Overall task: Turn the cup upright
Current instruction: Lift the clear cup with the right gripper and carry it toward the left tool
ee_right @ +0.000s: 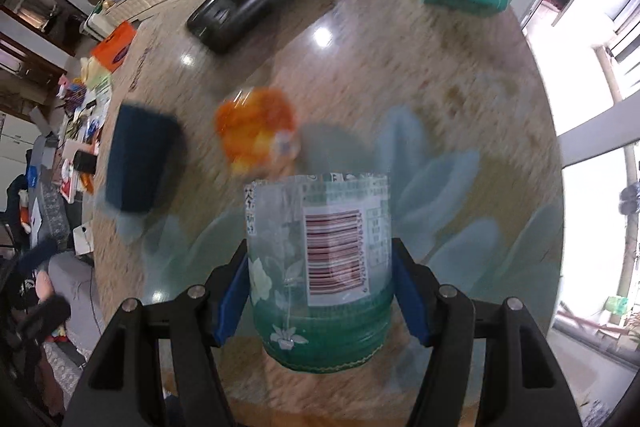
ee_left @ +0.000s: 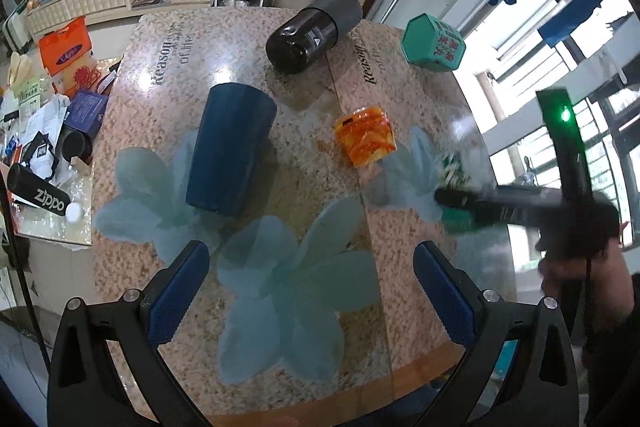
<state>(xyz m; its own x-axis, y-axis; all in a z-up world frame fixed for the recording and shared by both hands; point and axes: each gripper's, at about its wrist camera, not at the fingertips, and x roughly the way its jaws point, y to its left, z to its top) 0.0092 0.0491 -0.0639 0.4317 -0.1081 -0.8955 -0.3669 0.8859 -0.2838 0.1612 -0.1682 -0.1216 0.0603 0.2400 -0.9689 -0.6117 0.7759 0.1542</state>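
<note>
My right gripper (ee_right: pixel 322 291) is shut on a clear plastic cup (ee_right: pixel 320 259) with a green base, flower print and a barcode label; the view is motion-blurred. The cup is held above the table with its green end toward the camera. In the left wrist view the right gripper (ee_left: pixel 452 199) shows blurred at the right, with the cup (ee_left: pixel 456 179) partly hidden by it. My left gripper (ee_left: pixel 312 287) is open and empty above the table's near part. A dark blue cup (ee_left: pixel 230 153) stands mouth-down ahead of it and also shows in the right wrist view (ee_right: pixel 140 159).
On the round glass-topped table (ee_left: pixel 248 43) lie a black flask (ee_left: pixel 312 31) on its side, a green hexagonal box (ee_left: pixel 434 43) and an orange packet (ee_left: pixel 366 135). A cluttered side table (ee_left: pixel 44 155) stands to the left; windows are on the right.
</note>
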